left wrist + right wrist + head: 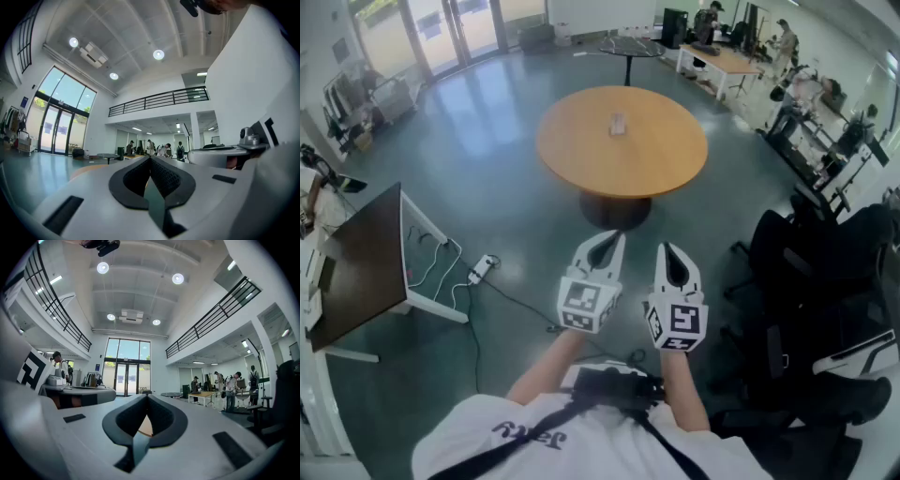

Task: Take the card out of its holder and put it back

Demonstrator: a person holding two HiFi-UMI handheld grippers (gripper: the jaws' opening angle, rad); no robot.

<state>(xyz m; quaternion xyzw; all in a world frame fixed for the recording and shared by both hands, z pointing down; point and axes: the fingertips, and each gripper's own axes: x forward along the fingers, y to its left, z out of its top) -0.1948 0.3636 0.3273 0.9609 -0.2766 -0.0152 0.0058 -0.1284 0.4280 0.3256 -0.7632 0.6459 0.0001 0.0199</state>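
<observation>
A small card holder (617,123) stands near the middle of a round wooden table (581,150), a few steps ahead of me; the card itself is too small to make out. I hold both grippers level at chest height, side by side, pointing toward the table and well short of it. My left gripper (619,235) is shut, its dark pads meeting at the tip with nothing between them (150,158). My right gripper (664,247) is likewise shut and empty (147,397). A sliver of the table top (146,425) shows through the gap behind the right jaws.
A dark desk (364,267) stands at the left with cables and a power strip (484,267) on the floor beside it. Black office chairs (825,272) crowd the right. A dark round table (630,45) and people at desks are at the back.
</observation>
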